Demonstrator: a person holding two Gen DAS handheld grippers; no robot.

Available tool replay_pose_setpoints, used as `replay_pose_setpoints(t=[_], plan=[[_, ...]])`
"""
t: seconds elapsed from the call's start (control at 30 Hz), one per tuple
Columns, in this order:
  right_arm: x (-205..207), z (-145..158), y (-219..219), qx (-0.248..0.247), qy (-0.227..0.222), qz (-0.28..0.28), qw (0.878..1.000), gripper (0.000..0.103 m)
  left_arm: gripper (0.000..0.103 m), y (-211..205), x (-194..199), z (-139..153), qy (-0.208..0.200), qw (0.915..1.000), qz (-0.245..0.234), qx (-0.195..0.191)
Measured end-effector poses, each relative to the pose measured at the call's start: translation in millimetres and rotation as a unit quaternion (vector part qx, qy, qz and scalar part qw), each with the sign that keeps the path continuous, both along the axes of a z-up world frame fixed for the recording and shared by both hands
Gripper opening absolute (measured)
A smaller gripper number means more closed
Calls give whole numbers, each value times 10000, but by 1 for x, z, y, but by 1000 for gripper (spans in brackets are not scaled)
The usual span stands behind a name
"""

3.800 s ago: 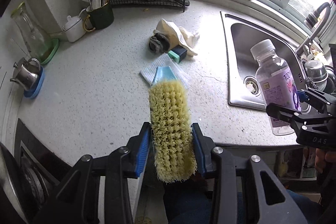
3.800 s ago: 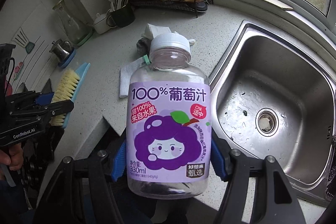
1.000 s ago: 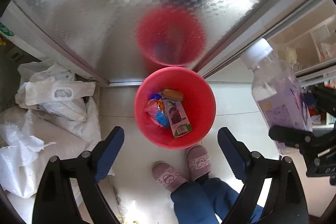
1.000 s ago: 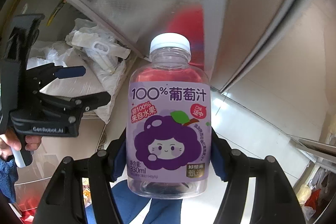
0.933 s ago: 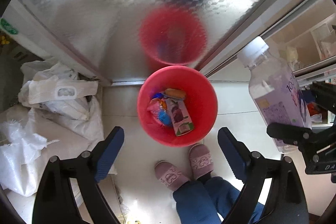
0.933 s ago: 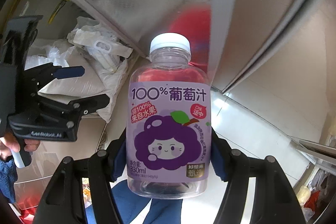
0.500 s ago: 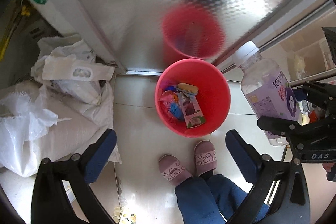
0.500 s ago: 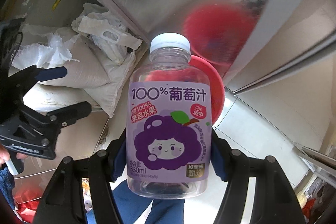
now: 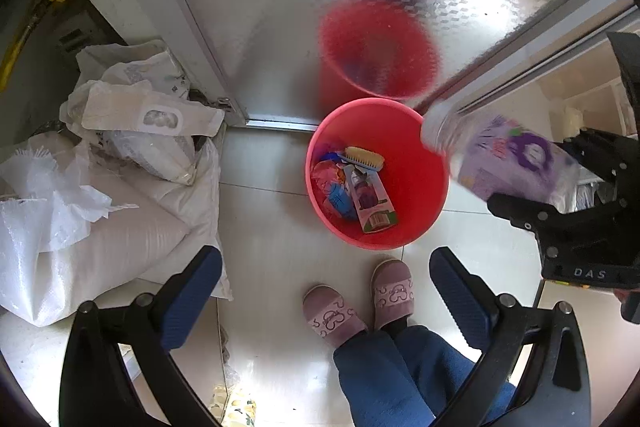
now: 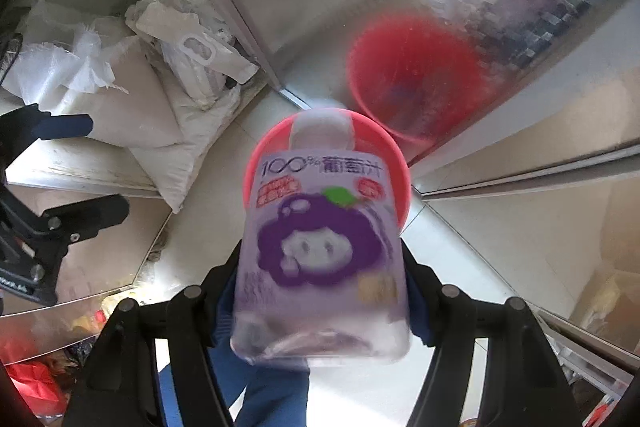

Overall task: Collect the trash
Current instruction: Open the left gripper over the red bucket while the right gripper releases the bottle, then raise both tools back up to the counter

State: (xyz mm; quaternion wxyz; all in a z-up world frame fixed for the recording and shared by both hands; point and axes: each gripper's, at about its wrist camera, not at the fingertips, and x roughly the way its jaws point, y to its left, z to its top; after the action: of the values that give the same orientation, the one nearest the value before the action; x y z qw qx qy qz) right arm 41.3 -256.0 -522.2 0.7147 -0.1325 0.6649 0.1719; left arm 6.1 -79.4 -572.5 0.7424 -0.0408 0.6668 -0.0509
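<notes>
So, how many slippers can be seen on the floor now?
2. One slipper is on the pale floor below the red bucket, the other slipper beside it, to its right. Both are on the person's feet, between the left gripper's fingers.

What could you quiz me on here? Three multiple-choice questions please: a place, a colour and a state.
1. Where does the yellow-bristled scrub brush lie?
A. On the white sacks
B. In the red plastic bucket
C. Between a gripper's fingers

2. What colour is the label on the clear plastic bottle?
A. Purple
B. Green
C. Yellow

3. How is the left gripper?
A. Open and empty
B. Shut on the brush
C. Shut on a bag

Key: 1 B, the brush rests among the wrappers inside the bucket; 2 A, the label shows a purple cartoon grape; 3 A, its fingers stand wide apart with only floor between.
</notes>
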Motion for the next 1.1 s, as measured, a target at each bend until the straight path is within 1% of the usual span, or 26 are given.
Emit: replay_pose_setpoints(t=[0.03,0.1,0.23,0.4,0.57,0.73,0.83,0.97,1.07,1.1], plan=[[1,-1,-1,-19,33,-33,10000,67,103,0,0,-1,-3,10000,-6,20],[2,-2,-3,-59,32,-125,9999,73,103,1,0,0,-7,10000,15,34],[3,3,-8,81,61,-336,9994,84,103,3,1,6,-21,10000,57,20],[2,16,-6,124,85,-368,9992,84,103,0,0,25,-103,9999,9,50],[-1,46,-4,253,0,-320,9992,88,103,-2,-3,55,-213,9997,56,60],[-11,92,-3,432,-125,-254,9987,91,103,-4,-12,98,-308,9994,132,74],[-16,122,-1,502,-233,-176,9983,95,103,-5,-18,131,-378,9991,192,94],[-24,167,-3,603,-372,-175,9973,97,103,-4,-28,185,-497,9982,312,121],[-30,207,-5,712,-497,-139,9961,98,103,-4,-35,229,-638,9970,418,108],[-32,219,-4,751,-540,-123,9956,101,103,-5,-38,246,-694,9964,462,130]])
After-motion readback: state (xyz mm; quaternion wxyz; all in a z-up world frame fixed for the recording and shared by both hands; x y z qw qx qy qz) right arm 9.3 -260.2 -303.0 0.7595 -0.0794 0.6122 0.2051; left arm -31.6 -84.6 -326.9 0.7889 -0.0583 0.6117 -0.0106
